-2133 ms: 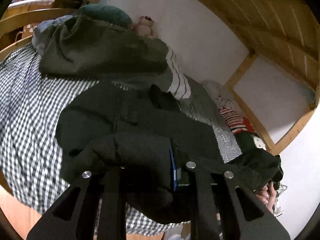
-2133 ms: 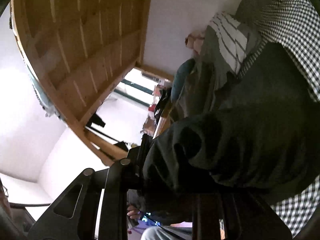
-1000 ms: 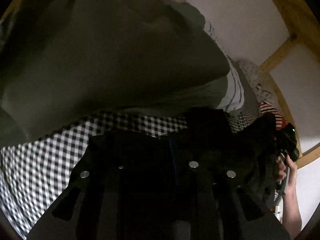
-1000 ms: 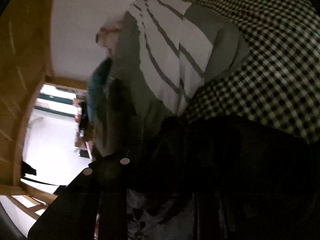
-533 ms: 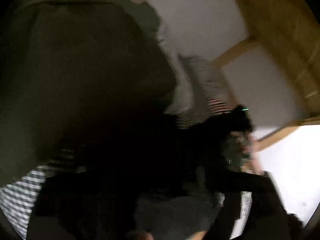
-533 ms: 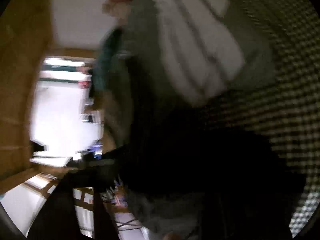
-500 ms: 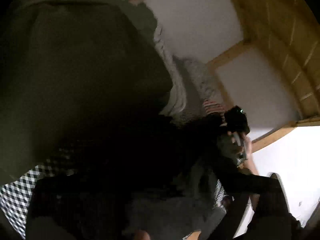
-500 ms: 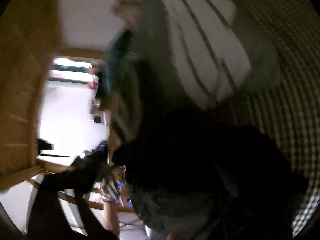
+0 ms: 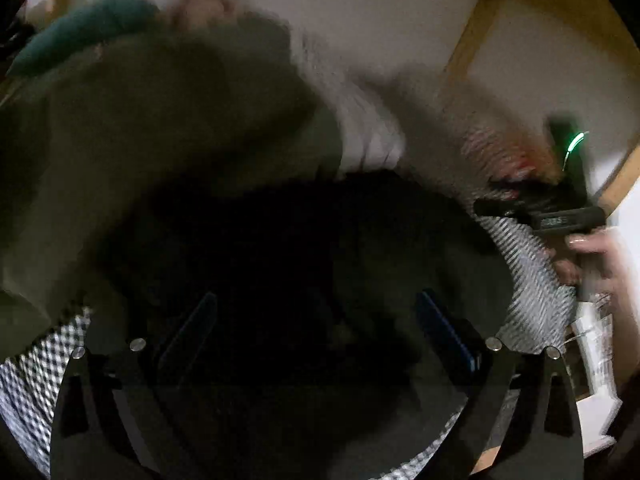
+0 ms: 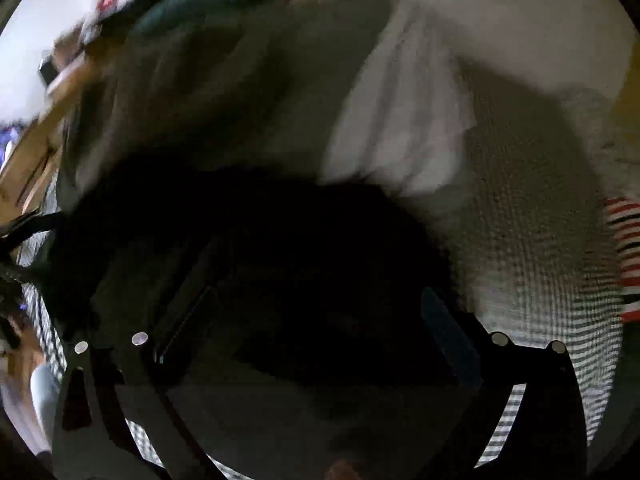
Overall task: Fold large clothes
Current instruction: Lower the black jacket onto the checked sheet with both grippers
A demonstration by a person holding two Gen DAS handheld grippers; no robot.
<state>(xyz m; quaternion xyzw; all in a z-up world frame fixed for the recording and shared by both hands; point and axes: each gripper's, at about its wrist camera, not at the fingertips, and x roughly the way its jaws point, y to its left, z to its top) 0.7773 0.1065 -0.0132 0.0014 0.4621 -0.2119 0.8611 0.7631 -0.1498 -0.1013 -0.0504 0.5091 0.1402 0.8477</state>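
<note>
A black garment (image 9: 304, 248) lies bunched on the checked bedsheet (image 9: 36, 356), below a heap of olive and striped clothes (image 9: 160, 112). My left gripper (image 9: 316, 312) hangs over it with jaws spread wide and nothing pinched between the blue pads. In the right wrist view the same black garment (image 10: 260, 248) fills the middle, and my right gripper (image 10: 316, 312) stands wide open above it, its pads apart from the cloth. The right gripper (image 9: 560, 216) also shows in the left wrist view at the right edge, in a person's hand (image 9: 600, 252). Both pictures are blurred.
The olive and white-striped clothes (image 10: 280, 88) lie behind the black garment, with a teal cushion (image 9: 84, 36) at the far left. A red-striped cloth (image 10: 624, 264) lies at the right. White wall and wooden beams (image 9: 468, 36) stand beyond the bed.
Both grippers were shut on the black garment a second ago; now both stand wide open and have drawn back and up. The garment has dropped onto the sheet. The right view has rolled strongly.
</note>
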